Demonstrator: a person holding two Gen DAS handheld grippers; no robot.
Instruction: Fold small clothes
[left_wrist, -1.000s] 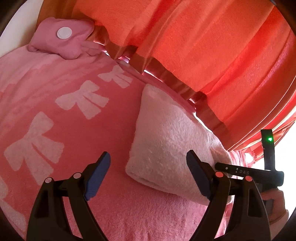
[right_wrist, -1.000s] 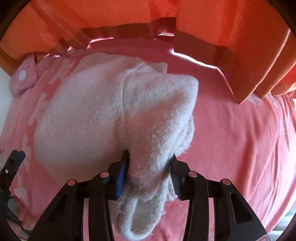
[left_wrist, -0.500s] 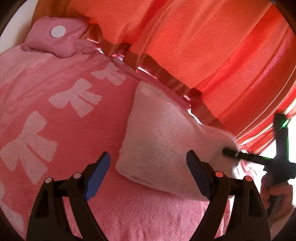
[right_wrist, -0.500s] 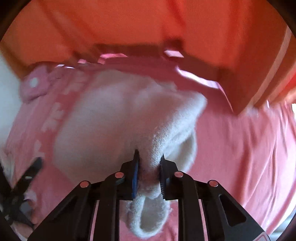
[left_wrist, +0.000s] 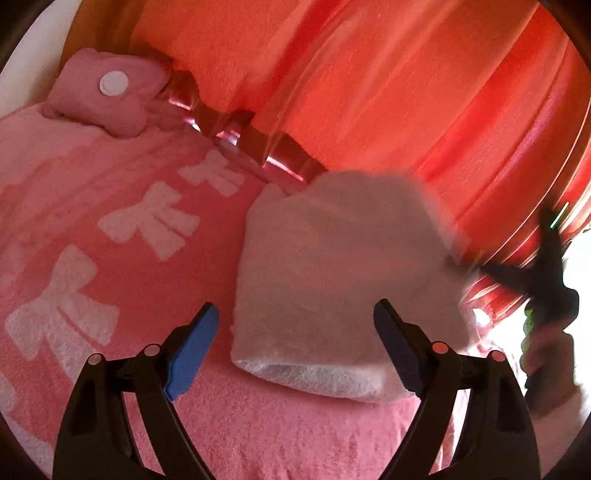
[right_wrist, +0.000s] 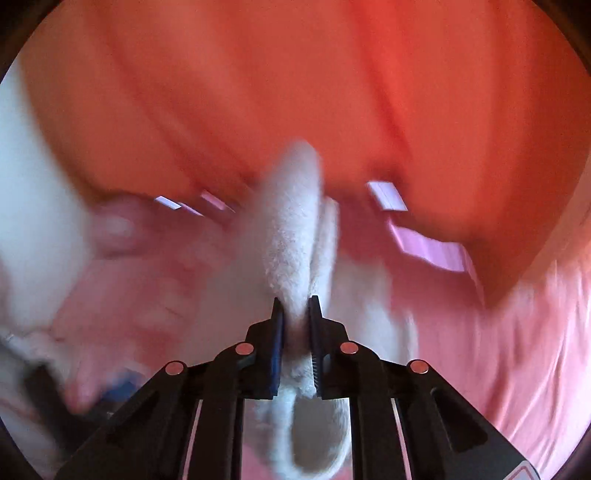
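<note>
White garment (right_wrist: 291, 236) pinched in right gripper (right_wrist: 295, 314); left gripper (left_wrist: 295, 343) (spread) beside it.

Fluffy white garment (left_wrist: 332, 266) on matt fleece blanket (left_wrist: 110, 177).

Garment (left_wrist: 332, 266) lies on the blanket (left_wrist: 110, 229) before my left gripper (left_wrist: 295, 350); cushion (left_wrist: 107, 92) at far-left corner.

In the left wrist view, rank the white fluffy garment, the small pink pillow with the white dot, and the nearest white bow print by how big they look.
1. white fluffy garment, by far the largest.
2. nearest white bow print.
3. small pink pillow, though it lies farther from the camera, so ranks 2 and 3 are unsure.
</note>
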